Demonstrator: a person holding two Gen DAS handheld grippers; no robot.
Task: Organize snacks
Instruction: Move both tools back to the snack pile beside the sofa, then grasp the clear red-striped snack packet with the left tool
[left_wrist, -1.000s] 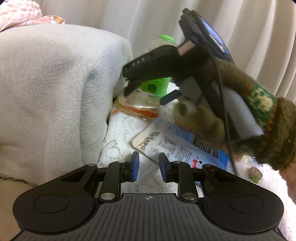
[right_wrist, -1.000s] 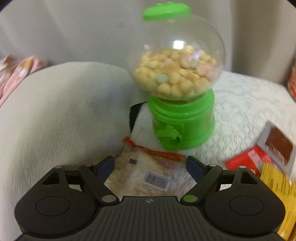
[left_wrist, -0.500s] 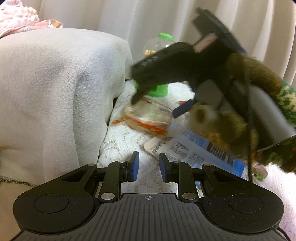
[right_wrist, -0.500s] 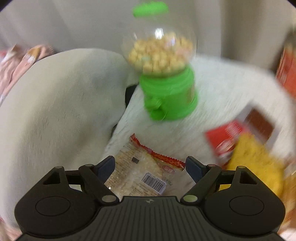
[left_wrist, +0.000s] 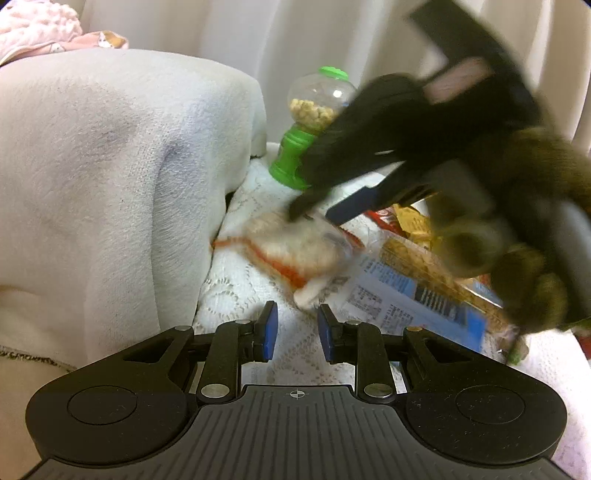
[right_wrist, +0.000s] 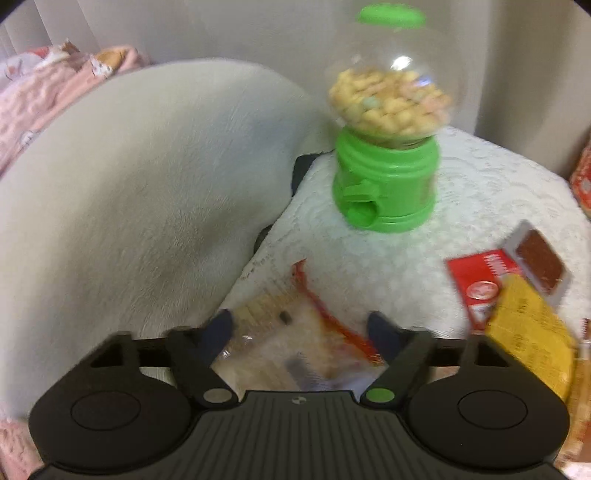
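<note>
No lettering on the blurred snack packets can be read.

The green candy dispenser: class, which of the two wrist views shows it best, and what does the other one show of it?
The right wrist view. There the green candy dispenser stands whole and near on the lace cloth, from lid to spout. In the left wrist view it is small and far, and the right gripper hides part of its base.

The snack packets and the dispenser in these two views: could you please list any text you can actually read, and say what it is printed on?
No text reads.
Blue-and-white packet: fine print and a dark label, too small.
Clear packet with orange trim: barcode, blurred.
Red packet: white lettering, blurred.
Yellow packet: blurred.
Green candy dispenser: no label visible.
</note>
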